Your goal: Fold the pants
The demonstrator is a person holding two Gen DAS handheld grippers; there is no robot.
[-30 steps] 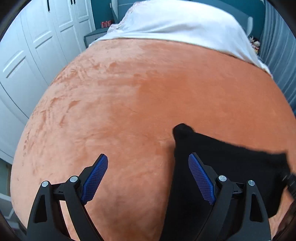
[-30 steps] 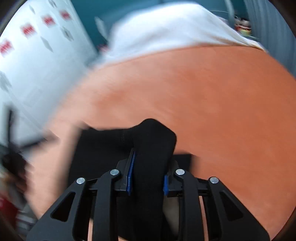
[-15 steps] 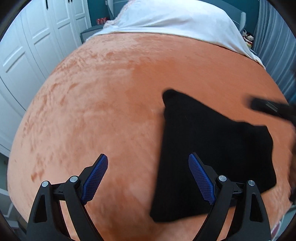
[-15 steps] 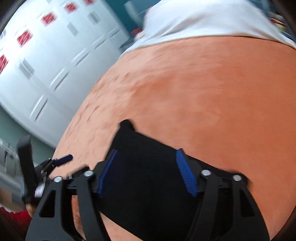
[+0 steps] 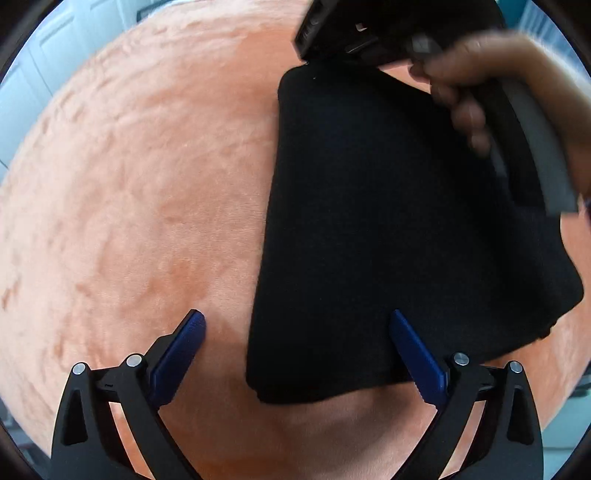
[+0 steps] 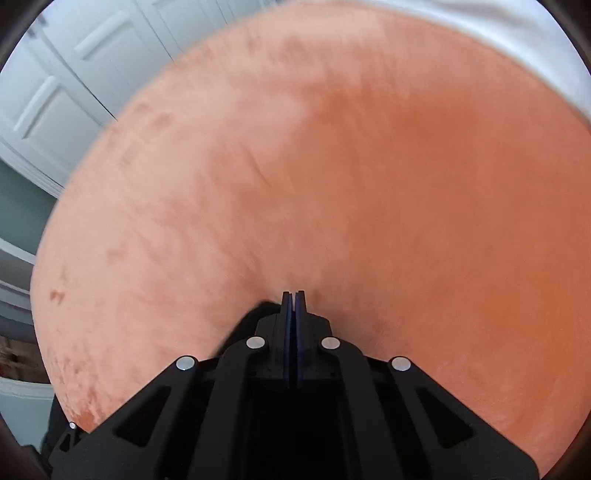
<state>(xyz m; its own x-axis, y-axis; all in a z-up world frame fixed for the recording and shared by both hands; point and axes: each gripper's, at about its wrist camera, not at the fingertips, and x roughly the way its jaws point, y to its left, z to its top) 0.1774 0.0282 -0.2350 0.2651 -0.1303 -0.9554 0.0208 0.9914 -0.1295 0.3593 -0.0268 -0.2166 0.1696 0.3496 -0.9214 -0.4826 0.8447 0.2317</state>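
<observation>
An orange plush blanket (image 5: 140,206) covered the bed and filled most of both wrist views, with white wardrobe doors (image 6: 70,85) off to one side and white bedding (image 6: 524,44) beyond the blanket's far edge. On the blanket lay the black pants (image 5: 388,221), folded into a compact, roughly rectangular bundle and resting flat.

The left hand-held gripper (image 5: 295,354) pointed steeply down over the near end of the pants. Its jaws were spread wide and opening, at their widest. The right blue pad (image 5: 415,354) stood over the near edge of the black cloth, and the left blue pad (image 5: 177,354) stood over bare blanket beside the bundle. The near left corner of the pants lay between the two pads, but neither pad pressed on the cloth, so nothing was gripped.

The right hand-held gripper (image 6: 294,299) was fully closed, its two blue pads pressed flat together with nothing visible between them. Its tips pointed down at bare blanket just past a corner of the pants (image 6: 258,314), which showed dark behind its left finger. In the left wrist view its black body (image 5: 351,33) hung at the far end of the pants, carried by a person's hand (image 5: 476,85), blurred.
</observation>
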